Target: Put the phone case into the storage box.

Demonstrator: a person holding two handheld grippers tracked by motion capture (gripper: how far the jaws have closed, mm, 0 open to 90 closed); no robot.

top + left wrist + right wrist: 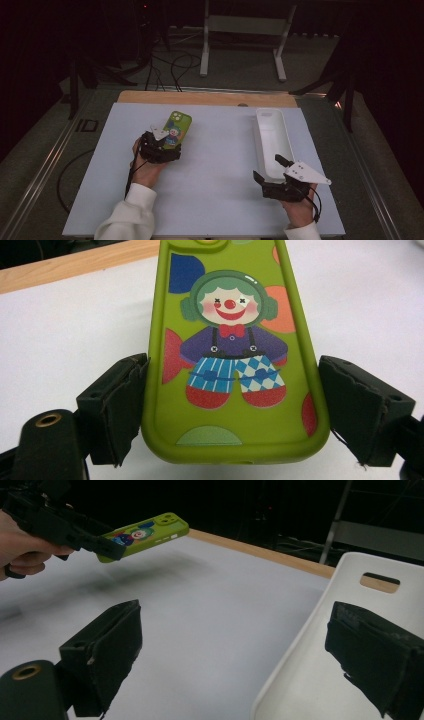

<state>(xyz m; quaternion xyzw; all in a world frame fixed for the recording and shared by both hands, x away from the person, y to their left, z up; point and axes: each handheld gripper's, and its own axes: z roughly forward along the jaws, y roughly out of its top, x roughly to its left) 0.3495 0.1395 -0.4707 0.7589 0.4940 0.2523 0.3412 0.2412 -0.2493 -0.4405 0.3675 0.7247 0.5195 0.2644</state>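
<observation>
My left gripper (167,144) pinches the green phone case (176,130) across its width, near the bottom end. In the left gripper view both pads sit on the case's long edges, the left pad (117,407) tight to the rim, the right pad (362,407) at the opposite rim. Clown print faces up; the camera end points away from me.

The right gripper view shows the case (145,534) off the table (200,630), tilted slightly up at the far end, a soft shadow beneath it. My left hand (22,545) is behind it.

My right gripper (272,172) has its jaws spread, nothing between them. It sits at the near end of the white tray (272,137), one jaw over the tray floor, the other over the table just outside the tray's left wall. In the right gripper view the tray (350,580) shows a slot handle at its far end.

Case and tray are well apart. Between them is bare white table. The case is toward the table's left half, about midway from near to far. The wooden strip (205,97) runs along the far edge, beyond both. The tray lies lengthwise along the right side, near the table's right edge.
</observation>
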